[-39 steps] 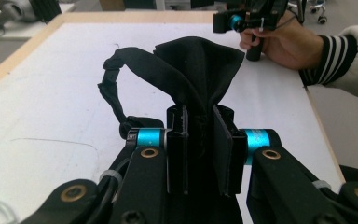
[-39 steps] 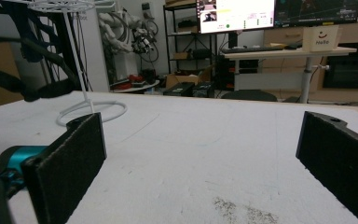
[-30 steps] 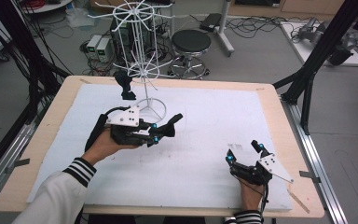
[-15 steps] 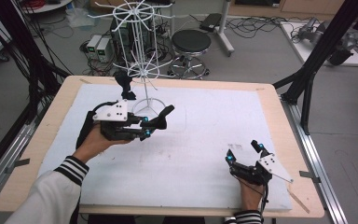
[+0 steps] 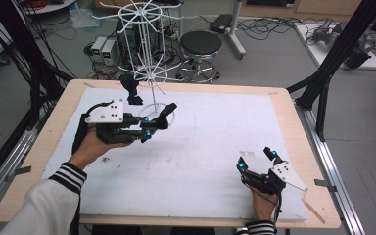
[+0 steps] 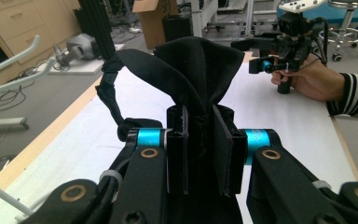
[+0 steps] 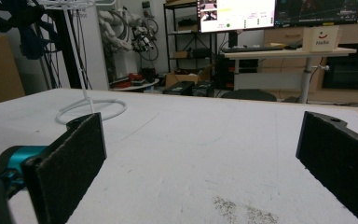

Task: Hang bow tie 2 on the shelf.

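My left gripper [image 5: 152, 125] hovers over the white mat, shut on a piece of black cloth [image 5: 166, 111] whose free end sticks out past the jaws toward the base ring of a white wire rack [image 5: 147, 44]. In the left gripper view the black cloth [image 6: 200, 70] bunches up between the pads of my left gripper [image 6: 200, 128], and a strap of it hangs to the left. A second black item [image 5: 129, 90] hangs from the rack's lower left arm. My right gripper [image 5: 257, 160] rests at the mat's front right, open and empty; its jaws [image 7: 200, 154] stand wide apart.
The rack's ring base [image 7: 91, 109] sits on the white mat [image 5: 215, 132], which covers a wooden table [image 5: 293, 117]. Black frame poles [image 5: 333, 63] flank the table. A stool [image 5: 200, 46] and cables lie on the floor beyond. Dark specks [image 7: 242, 210] dot the mat near my right gripper.
My left hand has carried the black cloth left and upward, closer to the rack's base. The right gripper has stayed in place.
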A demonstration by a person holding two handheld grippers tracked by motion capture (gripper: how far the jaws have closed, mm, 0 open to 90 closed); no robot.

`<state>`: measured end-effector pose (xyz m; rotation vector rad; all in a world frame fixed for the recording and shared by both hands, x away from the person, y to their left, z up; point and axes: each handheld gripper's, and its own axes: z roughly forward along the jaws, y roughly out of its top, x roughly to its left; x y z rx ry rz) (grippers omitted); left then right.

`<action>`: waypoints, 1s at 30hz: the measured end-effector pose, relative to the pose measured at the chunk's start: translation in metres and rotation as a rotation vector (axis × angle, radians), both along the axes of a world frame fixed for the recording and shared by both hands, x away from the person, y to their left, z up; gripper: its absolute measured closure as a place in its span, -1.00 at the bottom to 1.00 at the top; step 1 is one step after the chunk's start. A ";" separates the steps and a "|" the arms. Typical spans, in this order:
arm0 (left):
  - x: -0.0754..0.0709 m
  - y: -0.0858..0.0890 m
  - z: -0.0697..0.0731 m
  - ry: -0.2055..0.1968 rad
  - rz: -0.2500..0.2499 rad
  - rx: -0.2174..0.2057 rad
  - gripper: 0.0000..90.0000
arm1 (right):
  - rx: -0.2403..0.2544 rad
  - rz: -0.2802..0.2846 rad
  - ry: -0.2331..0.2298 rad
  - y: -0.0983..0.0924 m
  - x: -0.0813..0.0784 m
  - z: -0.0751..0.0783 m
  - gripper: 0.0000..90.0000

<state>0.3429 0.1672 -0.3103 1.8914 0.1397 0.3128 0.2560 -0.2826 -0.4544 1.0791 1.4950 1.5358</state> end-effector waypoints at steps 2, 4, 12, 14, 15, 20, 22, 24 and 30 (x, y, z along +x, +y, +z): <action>0.001 -0.001 0.002 -0.005 0.002 -0.005 0.70 | -0.001 -0.001 0.001 0.000 0.000 0.000 -0.99; 0.001 -0.003 0.004 -0.010 -0.001 -0.017 0.70 | 0.000 0.000 0.000 0.000 0.000 0.000 -0.99; 0.003 -0.008 0.005 -0.016 0.022 -0.046 0.70 | 0.000 0.000 0.000 0.000 0.000 0.000 -0.99; 0.004 -0.009 0.005 -0.018 0.036 -0.051 0.70 | 0.000 0.000 0.000 0.000 0.000 0.000 -0.99; 0.004 -0.009 0.005 -0.015 0.039 -0.059 0.70 | -0.002 0.000 0.000 0.000 0.000 0.000 -0.99; 0.007 -0.008 0.005 -0.014 0.083 -0.089 0.70 | -0.004 0.002 -0.001 0.000 0.000 0.000 -0.99; 0.007 -0.009 0.005 -0.010 0.100 -0.108 0.70 | -0.004 0.002 -0.002 0.000 0.000 0.000 -0.99; 0.008 -0.009 0.004 -0.005 0.107 -0.131 0.70 | -0.006 0.001 -0.002 0.000 0.000 0.000 -0.99; 0.010 -0.011 0.003 -0.014 0.150 -0.155 0.70 | -0.001 0.002 -0.001 0.000 -0.001 0.000 -0.99</action>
